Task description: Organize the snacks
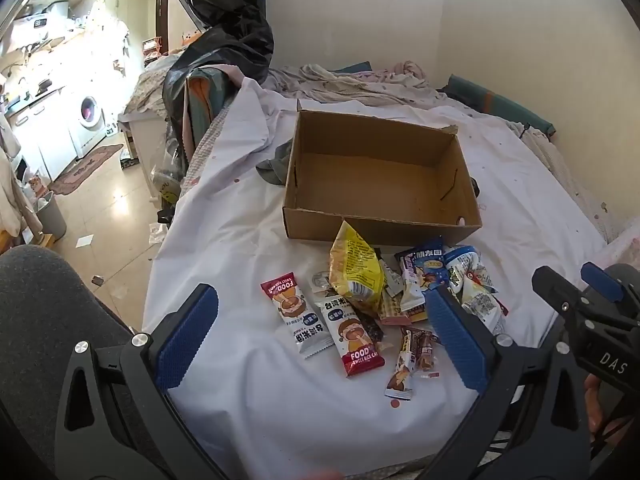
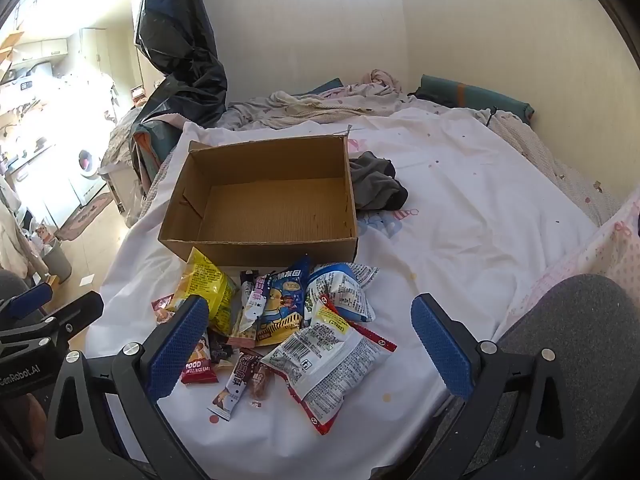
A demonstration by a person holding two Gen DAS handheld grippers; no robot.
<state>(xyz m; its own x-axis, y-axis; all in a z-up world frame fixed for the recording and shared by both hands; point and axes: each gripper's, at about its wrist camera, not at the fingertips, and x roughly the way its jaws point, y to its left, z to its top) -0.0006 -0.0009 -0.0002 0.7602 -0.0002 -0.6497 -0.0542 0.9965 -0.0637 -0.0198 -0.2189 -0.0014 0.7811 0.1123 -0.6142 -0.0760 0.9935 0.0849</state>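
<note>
A brown cardboard box [image 1: 400, 148] [image 2: 192, 208] stands open on the white sheet, with nothing inside. In front of it lies a heap of snack packets: a yellow bag [image 1: 354, 268] [image 2: 206, 286], two red-and-white rice cake bars [image 1: 294, 312], a blue cartoon pack [image 2: 284, 300] and a large white-and-red bag [image 2: 328, 360]. My left gripper [image 1: 320, 304] hovers open above the rice cake bars, nothing between its blue pads. My right gripper [image 2: 310, 316] hangs open over the white-and-red bag, also holding nothing. The right gripper [image 1: 592, 308] shows at the edge of the left wrist view.
A dark grey cloth [image 2: 376, 184] lies right of the box. Crumpled bedding [image 1: 352, 84] and a teal pillow [image 2: 476, 98] line the far wall. A black plastic bag [image 1: 228, 28] hangs at the bed's left corner. The floor [image 1: 100, 208] drops off on the left.
</note>
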